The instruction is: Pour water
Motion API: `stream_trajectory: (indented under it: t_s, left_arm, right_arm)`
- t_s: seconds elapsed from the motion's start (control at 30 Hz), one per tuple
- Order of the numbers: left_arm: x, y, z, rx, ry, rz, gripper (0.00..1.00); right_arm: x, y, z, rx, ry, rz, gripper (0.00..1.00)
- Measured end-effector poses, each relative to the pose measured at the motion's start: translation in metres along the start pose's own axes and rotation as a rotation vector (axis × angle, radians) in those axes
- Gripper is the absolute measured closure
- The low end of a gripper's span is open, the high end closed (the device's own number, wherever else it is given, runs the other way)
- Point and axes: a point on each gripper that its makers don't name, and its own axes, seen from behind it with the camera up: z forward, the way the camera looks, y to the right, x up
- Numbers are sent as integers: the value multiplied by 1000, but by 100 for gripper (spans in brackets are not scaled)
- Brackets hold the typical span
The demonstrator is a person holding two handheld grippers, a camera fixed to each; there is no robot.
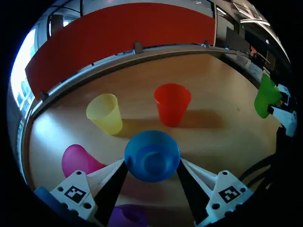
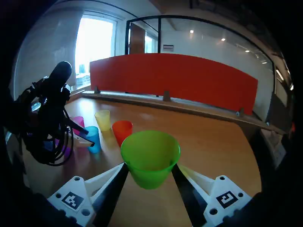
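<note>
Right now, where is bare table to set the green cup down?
Free: right of the red plastic cup out to the wooden table edge, and behind the cups up to the red divider panel. Crowded: left, where the yellow plastic cup, pink plastic cup and purple plastic cup ring the blue plastic cup in the left claw.

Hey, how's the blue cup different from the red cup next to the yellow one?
Colour: the blue cup is blue, the red cup orange-red. Hold: the blue cup sits between the left gripper's fingers, while the red cup stands free on the table. Place: in the left gripper view the blue cup is nearest the camera; the red cup stands farther back, beside the yellow cup. Both are tapered tumblers, mouths up.
</note>
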Motion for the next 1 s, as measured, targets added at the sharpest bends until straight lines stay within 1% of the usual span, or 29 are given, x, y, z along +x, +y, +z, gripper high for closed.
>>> stream_trajectory:
  t_s: [0.17, 0.37, 0.5, 0.77, 0.9, 1.0]
  left_arm:
    - [6, 7, -7, -34, 25, 11, 16]
    - [16, 9, -24, -65, 66, 22, 16]
    - [23, 9, -41, -88, 95, 20, 16]
    - [39, 2, -78, -97, 163, 5, 16]
    - [51, -1, -100, -97, 213, 3, 16]
    - [62, -2, -119, -97, 253, 11, 16]
  right_arm:
    - [4, -2, 0, 4, 5, -3, 16]
    - [11, -6, -1, 10, 16, -12, 16]
    - [16, -8, -2, 15, 26, -19, 16]
    - [29, -16, -6, 26, 44, -35, 16]
    - [36, -23, -9, 37, 54, -47, 16]
    - [43, -30, -12, 46, 63, -58, 17]
